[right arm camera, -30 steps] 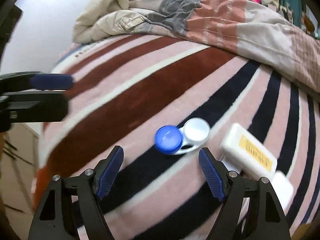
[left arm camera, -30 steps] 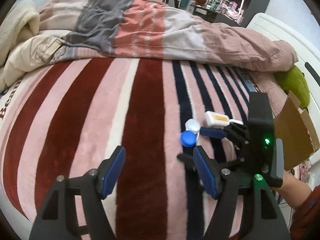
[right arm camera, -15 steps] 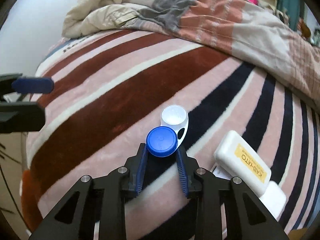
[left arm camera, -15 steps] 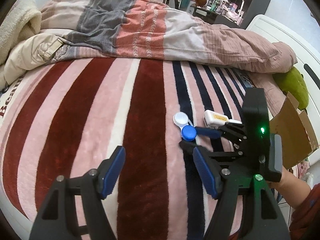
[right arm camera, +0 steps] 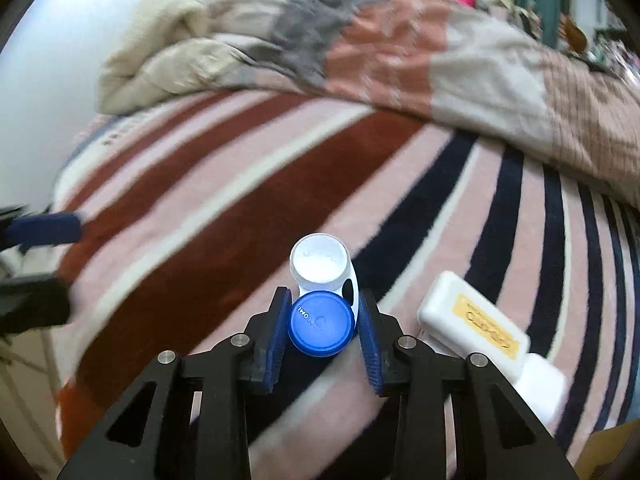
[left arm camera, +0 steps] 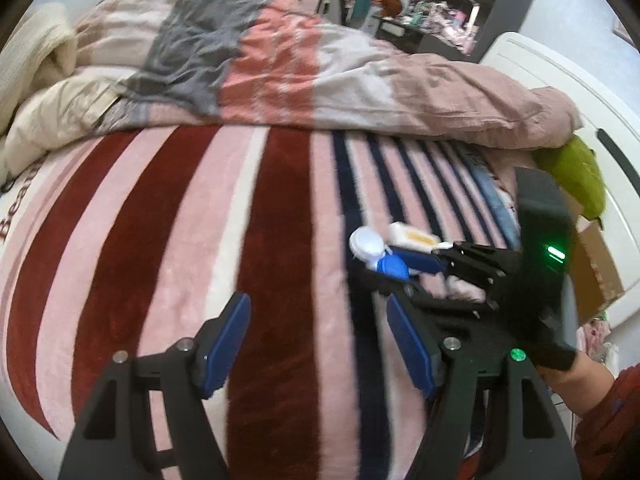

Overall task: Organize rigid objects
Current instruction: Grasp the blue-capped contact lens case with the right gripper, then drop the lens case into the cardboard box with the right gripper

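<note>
Closing in since the earlier frame, the right gripper [right arm camera: 323, 326] now pinches the blue cap of the contact lens case [right arm camera: 320, 292], just left of the white box [right arm camera: 472, 316] on the striped blanket [right arm camera: 224, 200]. Left gripper [left arm camera: 320, 340] hovers with fingers wide and nothing between them.

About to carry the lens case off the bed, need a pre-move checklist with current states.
1. Right gripper has just been closing, pads on the blue cap of the contact lens case: ok.
2. White cap end clear of the pads: ok.
3. Case lifted off the striped blanket: cannot tell.
4. White box with yellow label apart from the gripper: ok.
5. Left gripper open, empty, off to the side: ok.
6. Cardboard box opening reachable: cannot tell.
</note>
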Available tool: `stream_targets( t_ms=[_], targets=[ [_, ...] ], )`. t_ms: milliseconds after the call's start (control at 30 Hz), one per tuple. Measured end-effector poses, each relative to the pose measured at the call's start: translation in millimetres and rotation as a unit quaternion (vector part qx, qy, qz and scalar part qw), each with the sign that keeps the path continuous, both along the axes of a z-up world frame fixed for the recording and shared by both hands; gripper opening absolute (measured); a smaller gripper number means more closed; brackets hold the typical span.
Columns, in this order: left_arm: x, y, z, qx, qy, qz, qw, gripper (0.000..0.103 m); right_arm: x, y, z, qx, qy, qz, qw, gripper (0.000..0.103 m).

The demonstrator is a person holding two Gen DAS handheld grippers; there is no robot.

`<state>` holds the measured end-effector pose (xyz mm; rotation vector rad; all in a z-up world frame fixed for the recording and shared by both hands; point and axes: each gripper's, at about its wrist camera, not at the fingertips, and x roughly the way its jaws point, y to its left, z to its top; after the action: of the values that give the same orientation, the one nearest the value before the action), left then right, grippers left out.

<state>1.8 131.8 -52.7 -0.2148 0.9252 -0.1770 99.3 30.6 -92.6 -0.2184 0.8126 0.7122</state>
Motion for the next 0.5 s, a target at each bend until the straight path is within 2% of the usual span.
stream_targets(
  t_ms=[167, 233, 333, 400, 500],
  targets=[
    [5.5, -43.4, 35.0, -0.045, -0.031, -0.065, 0.9964, 0.066, -47.2, -35.9, 57.1, 0.041, -0.036, 0.062, 0.997, 0.029],
    [8.7, -68.0, 51.2, -0.057, -0.043, -0.097, 0.9927, 0.059, -60.1, -53.7, 76.4, 0.055, -0.046, 0.069, 0.995, 0.029],
    [15.2, -104.9, 70.9, -0.076, -0.055, -0.146, 0.9848, 0.042, -77.2, -87.9, 102.1, 0.07, -0.064, 0.07, 0.993, 0.029],
    [20.0, -133.1, 83.2, -0.085, -0.062, -0.183, 0.9774, 0.027, -85.2, -112.4, 115.2, 0.074, -0.081, 0.059, 0.992, 0.029],
    [30.1, -186.6, 95.9, -0.076, -0.069, -0.236, 0.9664, 0.021, -90.5, -155.6, 126.6, 0.079, -0.094, 0.026, 0.992, 0.028]
  ],
)
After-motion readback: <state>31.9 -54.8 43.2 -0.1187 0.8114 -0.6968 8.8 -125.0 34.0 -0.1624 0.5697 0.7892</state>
